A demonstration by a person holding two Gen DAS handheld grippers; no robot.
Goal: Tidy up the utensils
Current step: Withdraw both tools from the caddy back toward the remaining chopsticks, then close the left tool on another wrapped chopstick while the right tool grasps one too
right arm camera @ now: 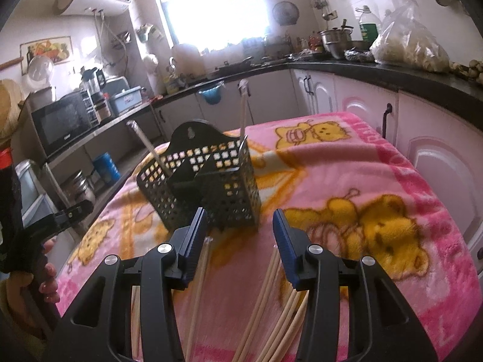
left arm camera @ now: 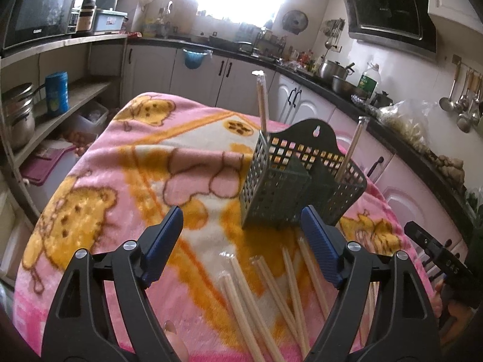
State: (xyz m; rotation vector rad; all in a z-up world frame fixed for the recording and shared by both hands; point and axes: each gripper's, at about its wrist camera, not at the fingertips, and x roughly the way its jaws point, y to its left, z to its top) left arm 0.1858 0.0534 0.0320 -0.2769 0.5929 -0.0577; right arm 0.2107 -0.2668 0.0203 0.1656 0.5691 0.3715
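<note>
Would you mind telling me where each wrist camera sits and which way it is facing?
Left wrist: rides the left hand-held gripper, open, facing the black utensil caddy and stove-side counter; the right gripper shows at the right edge.
Right wrist: rides the right hand-held gripper, open, facing the caddy and microwave; the person's left hand shows.
Shared: caddy, loose chopsticks, pink blanket.

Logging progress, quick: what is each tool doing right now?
Left tool: open, holding nothing, above the loose chopsticks.
Right tool: open, holding nothing, facing the basket.
</note>
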